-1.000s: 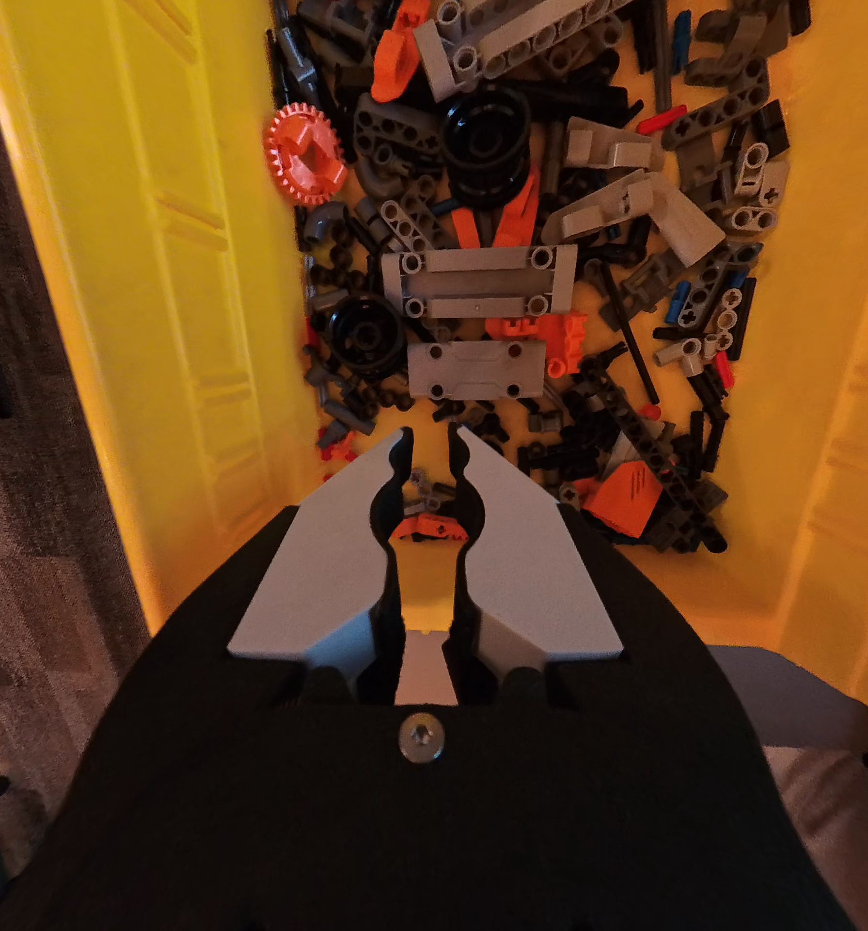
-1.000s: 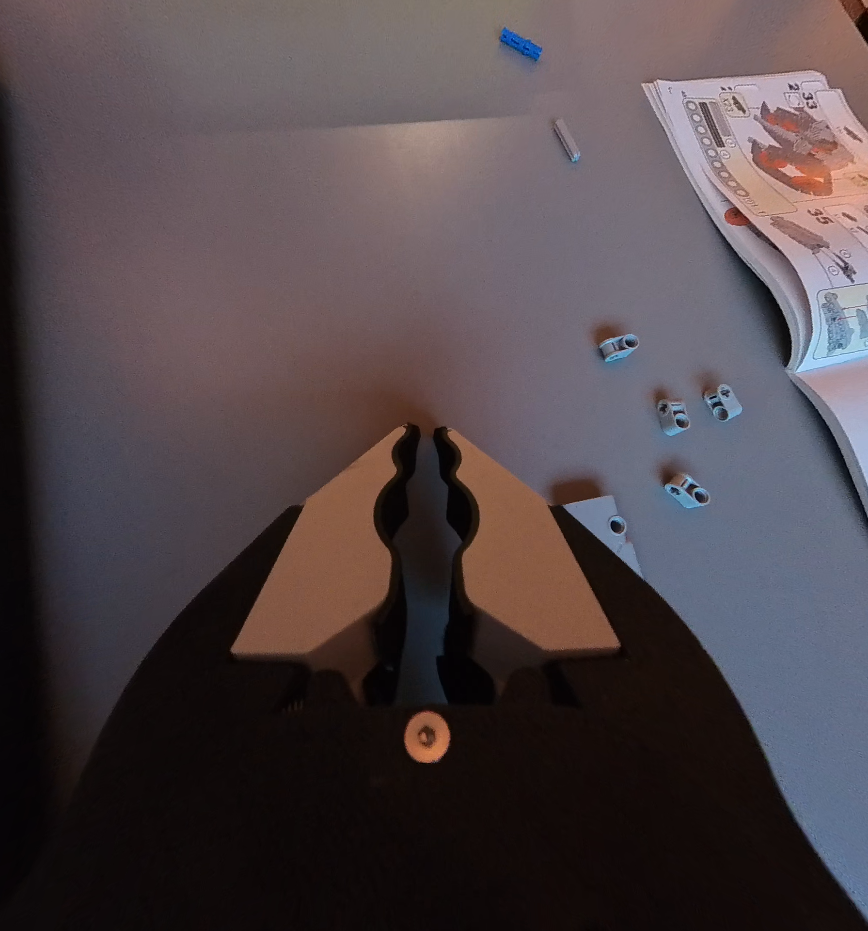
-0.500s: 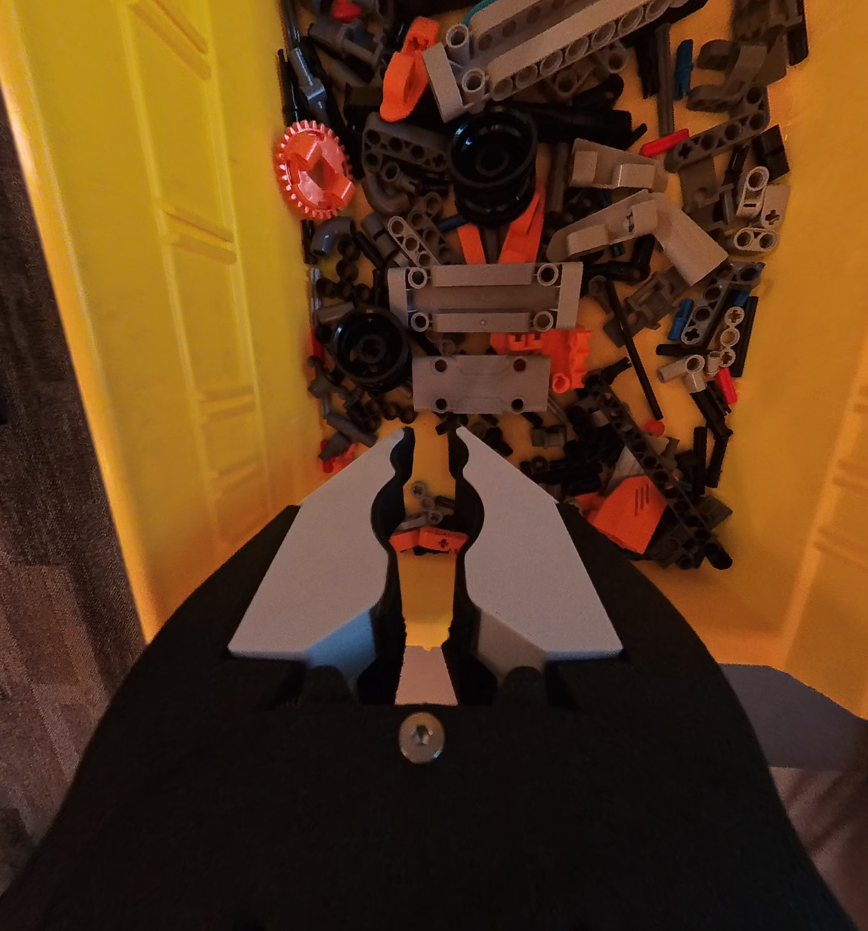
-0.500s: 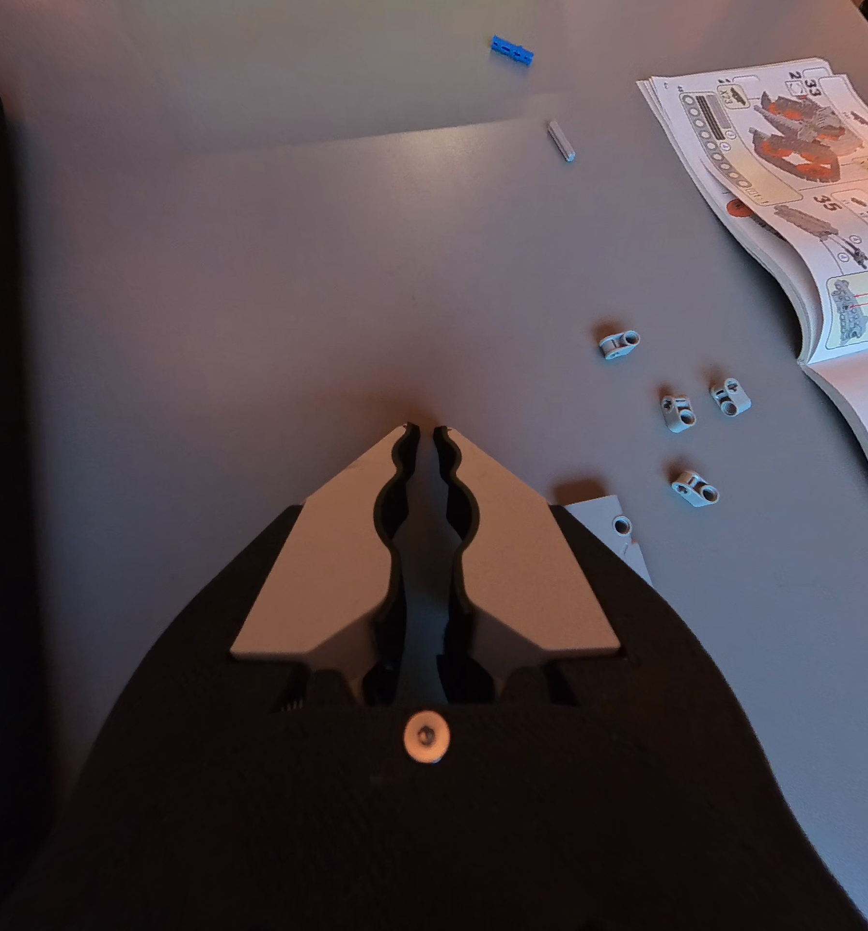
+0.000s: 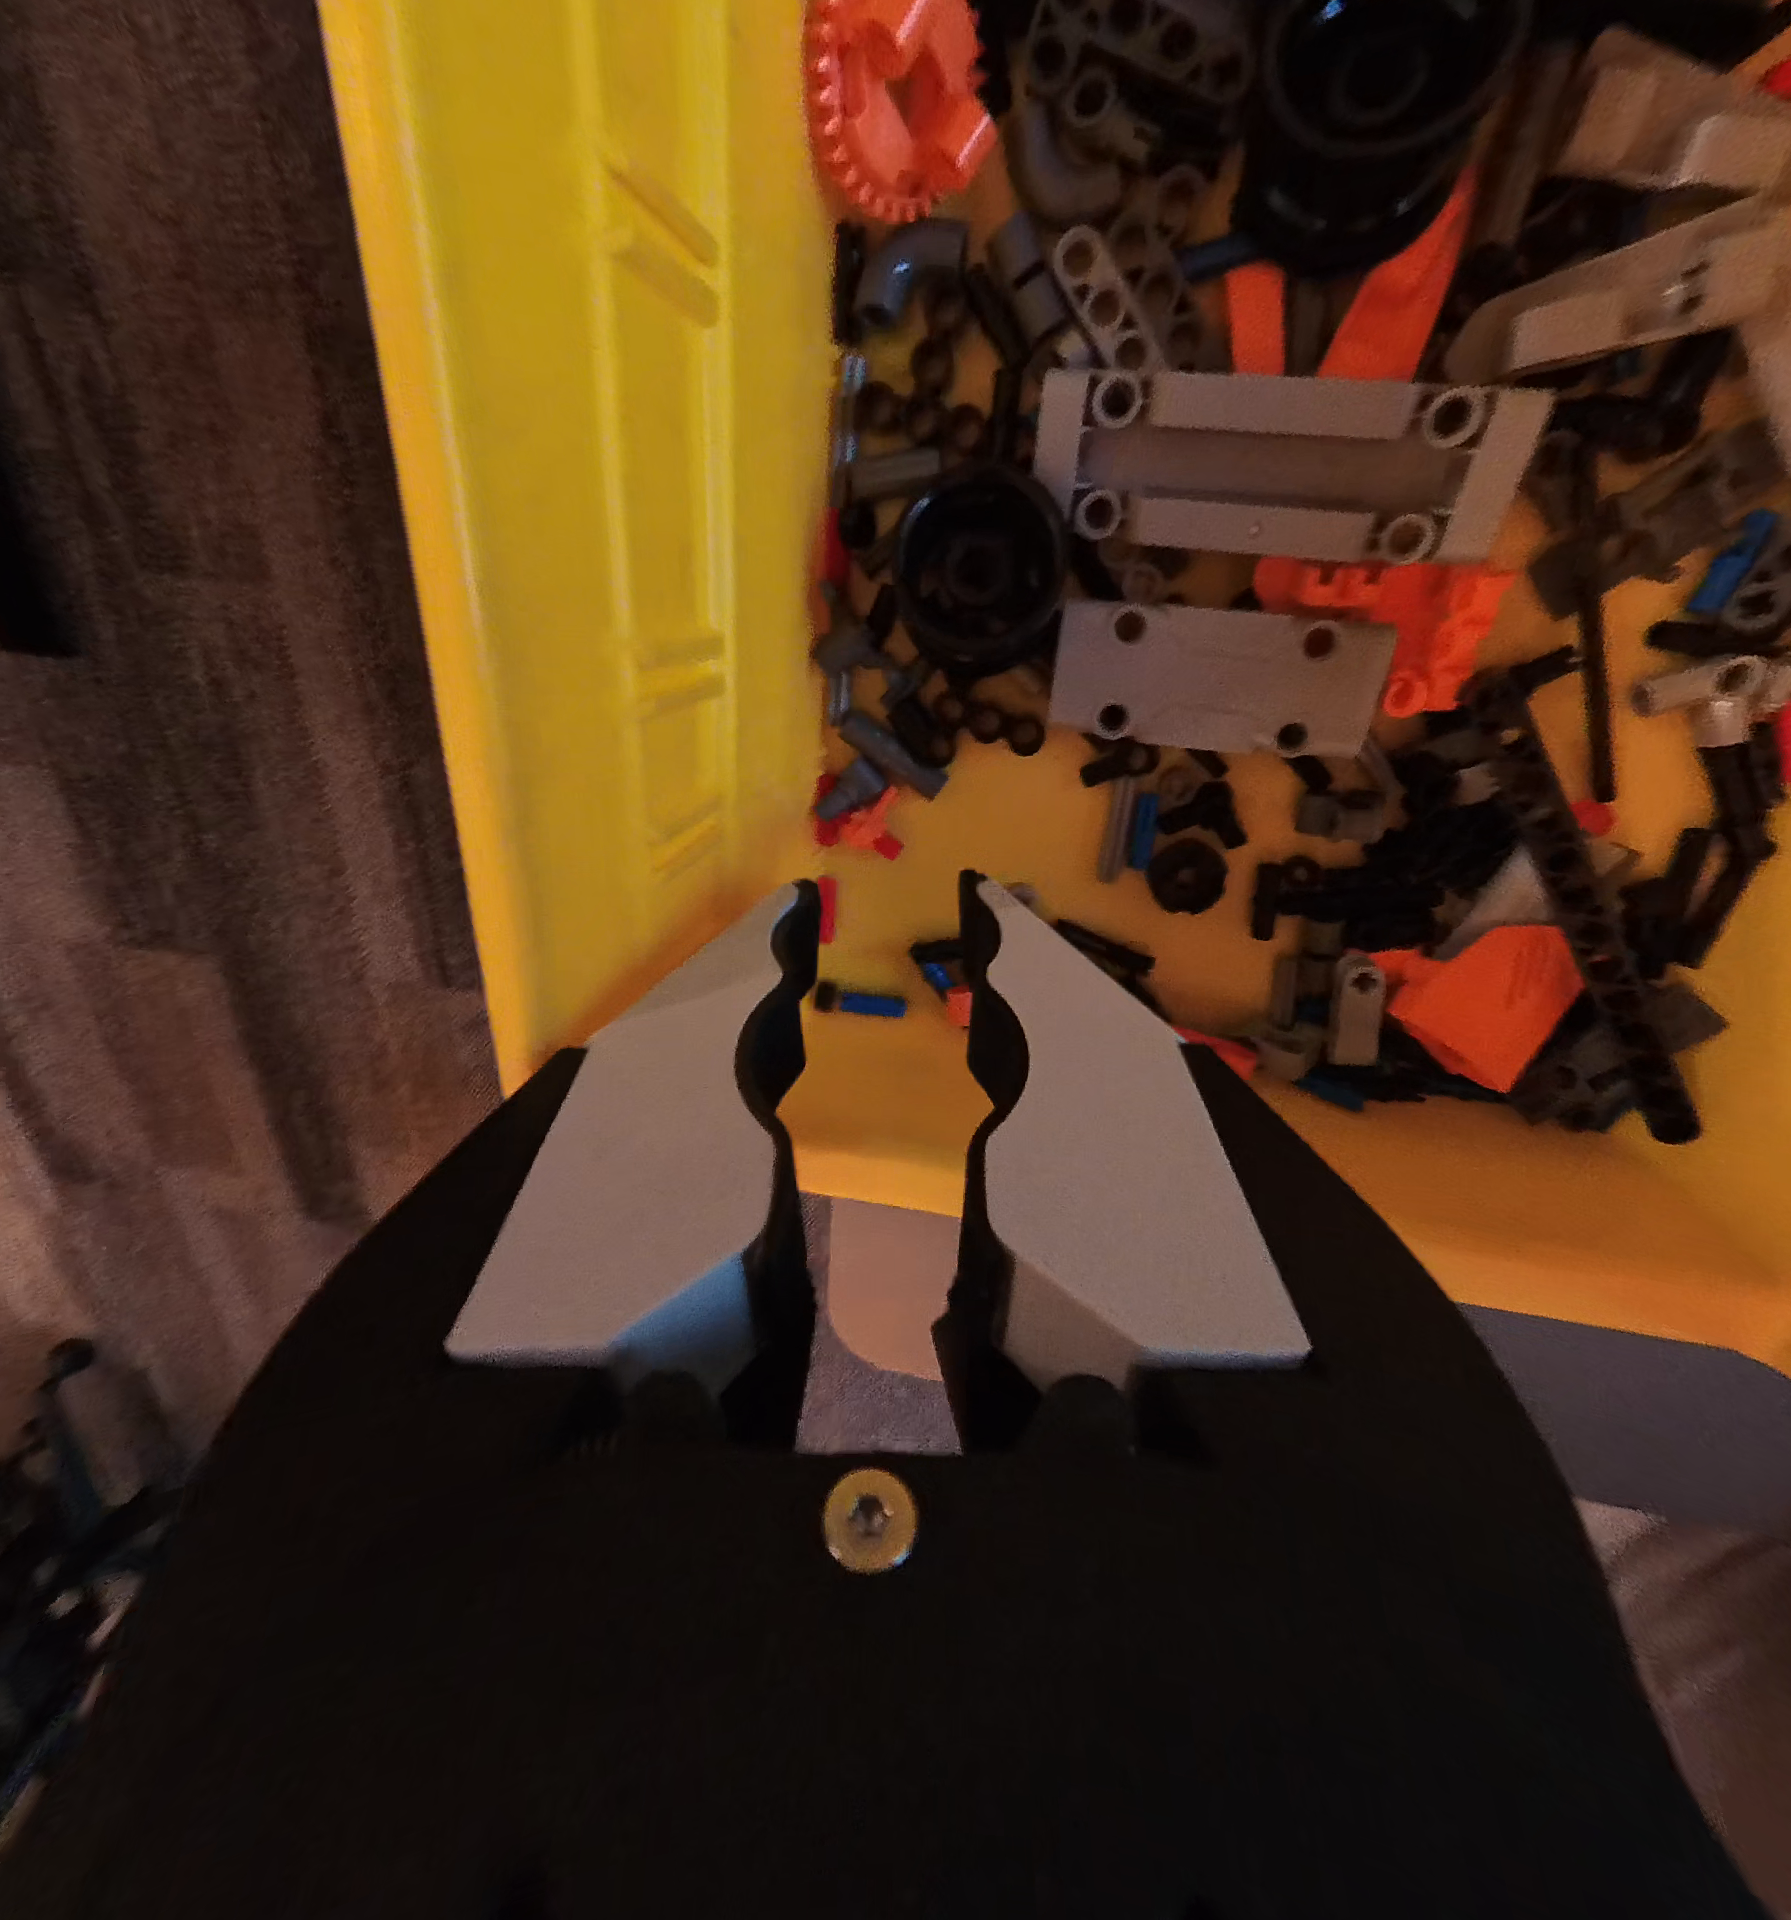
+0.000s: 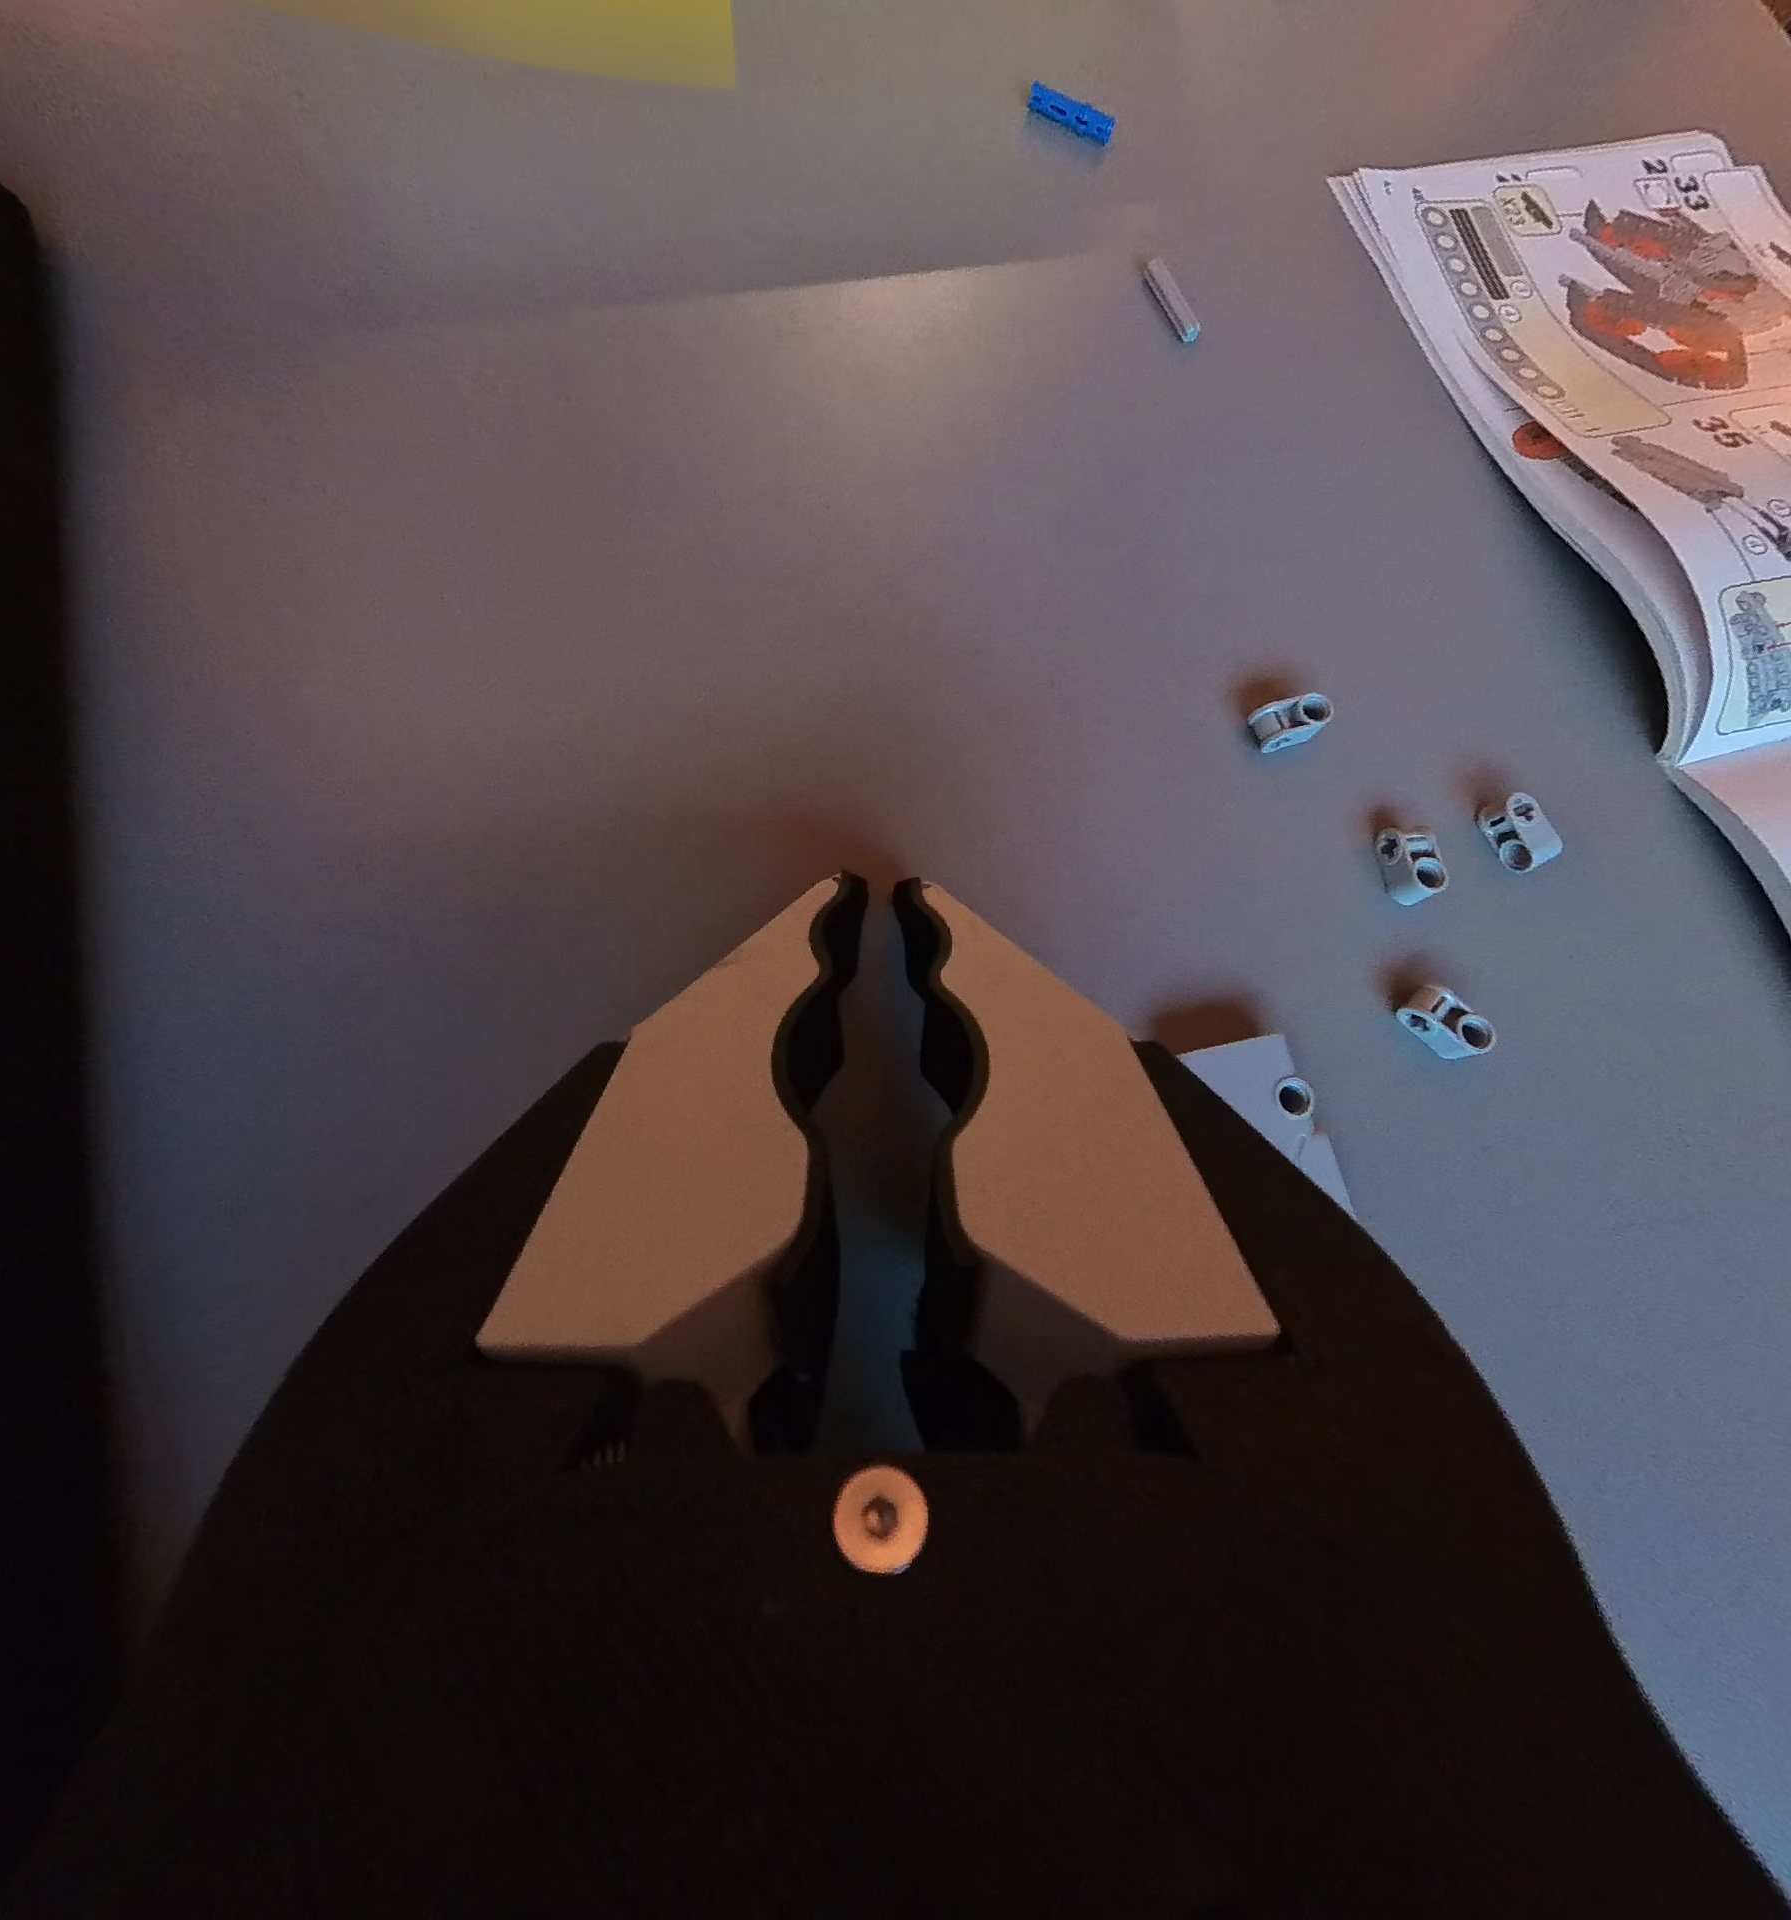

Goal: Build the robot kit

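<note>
Grey-faced, my left gripper hangs with jaws parted and empty inside the yellow bin, just above a small blue pin, loose building-toy parts heaped beyond. My right gripper, almost closed on nothing, hovers over the grey table, near four grey connectors by an open instruction booklet

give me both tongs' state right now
Left tongs: open, holding nothing, over the yellow bin.
Right tongs: nearly shut, holding nothing, over the grey table.
</note>
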The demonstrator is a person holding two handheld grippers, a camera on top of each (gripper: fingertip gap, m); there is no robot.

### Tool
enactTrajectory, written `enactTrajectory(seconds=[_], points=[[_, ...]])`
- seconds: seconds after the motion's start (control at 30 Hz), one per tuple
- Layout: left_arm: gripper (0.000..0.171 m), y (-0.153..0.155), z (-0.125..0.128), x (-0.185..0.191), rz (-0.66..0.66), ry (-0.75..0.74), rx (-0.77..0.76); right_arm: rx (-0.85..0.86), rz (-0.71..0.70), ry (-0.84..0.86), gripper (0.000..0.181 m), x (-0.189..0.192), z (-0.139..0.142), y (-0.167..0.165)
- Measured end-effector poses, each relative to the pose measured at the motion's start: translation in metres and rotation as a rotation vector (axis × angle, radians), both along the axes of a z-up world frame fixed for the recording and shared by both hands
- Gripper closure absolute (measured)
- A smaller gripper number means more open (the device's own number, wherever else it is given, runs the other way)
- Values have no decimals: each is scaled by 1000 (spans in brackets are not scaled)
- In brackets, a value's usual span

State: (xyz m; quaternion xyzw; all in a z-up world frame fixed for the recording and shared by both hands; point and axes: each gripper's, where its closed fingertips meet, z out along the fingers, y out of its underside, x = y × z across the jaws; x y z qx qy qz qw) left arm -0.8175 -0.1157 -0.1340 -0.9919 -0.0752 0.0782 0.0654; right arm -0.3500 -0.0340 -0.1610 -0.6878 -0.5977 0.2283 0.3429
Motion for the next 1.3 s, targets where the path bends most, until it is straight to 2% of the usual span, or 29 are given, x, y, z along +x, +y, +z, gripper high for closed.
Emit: enactTrajectory(seconds=[0.13,0.2,0.33,0.43,0.7,1.03,1.17,1.3], points=[[152,-13,-7,-6,-13,97,-176,8,2,-3,173,0,0,0],[149,-18,-10,-2,-75,119,-279,2,0,0,173,0,0,-1],[151,-17,-10,19,-216,44,-369,-1,-3,-1,173,0,0,-1],[150,-19,-10,22,-229,11,-409,10,-2,-6,173,0,0,-1],[148,-23,-21,13,-165,-27,-434,16,3,-12,173,-1,0,-3],[151,-16,-25,16,-54,-162,-350,8,3,-7,173,-1,0,-3],[151,-16,-24,12,-71,-118,-354,11,4,-8,173,-1,0,-3],[157,-6,-16,1,-188,-20,-308,4,3,-4,173,-1,0,-3]])
